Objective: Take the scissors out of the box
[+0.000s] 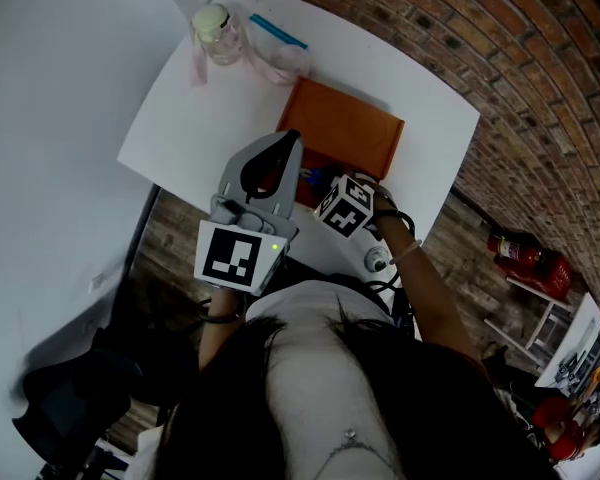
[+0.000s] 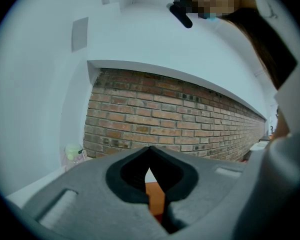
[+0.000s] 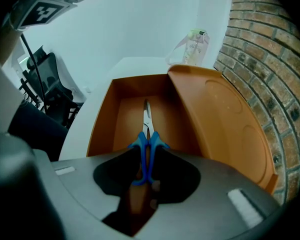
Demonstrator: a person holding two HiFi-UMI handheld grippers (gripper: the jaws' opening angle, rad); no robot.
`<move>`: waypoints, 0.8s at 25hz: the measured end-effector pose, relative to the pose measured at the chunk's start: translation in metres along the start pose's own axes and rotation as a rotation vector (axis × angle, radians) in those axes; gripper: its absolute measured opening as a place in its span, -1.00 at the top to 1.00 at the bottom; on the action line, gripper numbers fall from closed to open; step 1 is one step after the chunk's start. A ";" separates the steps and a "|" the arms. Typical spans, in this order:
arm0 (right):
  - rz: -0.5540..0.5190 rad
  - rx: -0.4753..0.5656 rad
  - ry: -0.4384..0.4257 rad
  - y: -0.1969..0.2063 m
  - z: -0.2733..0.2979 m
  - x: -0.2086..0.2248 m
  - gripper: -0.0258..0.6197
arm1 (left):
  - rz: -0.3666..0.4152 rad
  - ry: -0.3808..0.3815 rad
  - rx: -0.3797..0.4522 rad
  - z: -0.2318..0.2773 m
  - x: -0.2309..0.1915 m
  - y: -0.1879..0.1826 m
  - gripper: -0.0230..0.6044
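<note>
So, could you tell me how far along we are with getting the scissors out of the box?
Done: the box is open, its lid swung aside. In hand: the right gripper hangs over it, open fingers either side of the blue handles of the scissors, which lie inside, not yet pinched. The left gripper is shut and empty. Left: close, then lift the scissors clear.

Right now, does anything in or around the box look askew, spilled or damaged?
Nothing stands out. The orange box sits open on the table, lid leaning toward the brick wall; the blue-handled scissors lie flat inside, blades closed, handles between the open jaws of the right tool.
</note>
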State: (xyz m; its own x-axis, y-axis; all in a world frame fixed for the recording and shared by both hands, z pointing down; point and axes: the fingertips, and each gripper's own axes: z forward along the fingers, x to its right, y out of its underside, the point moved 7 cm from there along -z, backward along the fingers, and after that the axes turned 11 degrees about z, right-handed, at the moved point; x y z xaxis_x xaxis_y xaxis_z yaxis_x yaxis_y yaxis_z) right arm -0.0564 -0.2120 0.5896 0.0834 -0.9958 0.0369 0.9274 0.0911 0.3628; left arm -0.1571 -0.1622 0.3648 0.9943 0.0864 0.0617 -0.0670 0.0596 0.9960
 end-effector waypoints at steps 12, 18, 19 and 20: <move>-0.007 0.000 -0.005 0.001 -0.001 -0.002 0.61 | 0.000 -0.012 0.014 -0.004 0.000 -0.004 0.93; -0.005 0.001 -0.001 0.001 -0.001 -0.001 0.61 | -0.006 -0.017 0.016 -0.005 -0.001 -0.005 0.93; -0.005 0.002 0.000 0.001 -0.001 -0.002 0.61 | -0.005 -0.017 0.018 -0.005 -0.001 -0.005 0.93; -0.006 0.004 0.003 0.001 -0.001 -0.002 0.61 | -0.004 -0.016 0.020 -0.005 -0.001 -0.006 0.93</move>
State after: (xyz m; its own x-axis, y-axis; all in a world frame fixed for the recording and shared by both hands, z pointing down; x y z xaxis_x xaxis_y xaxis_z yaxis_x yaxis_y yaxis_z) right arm -0.0551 -0.2096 0.5885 0.0790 -0.9964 0.0316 0.9266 0.0851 0.3664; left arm -0.1580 -0.1571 0.3584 0.9958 0.0700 0.0582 -0.0611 0.0403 0.9973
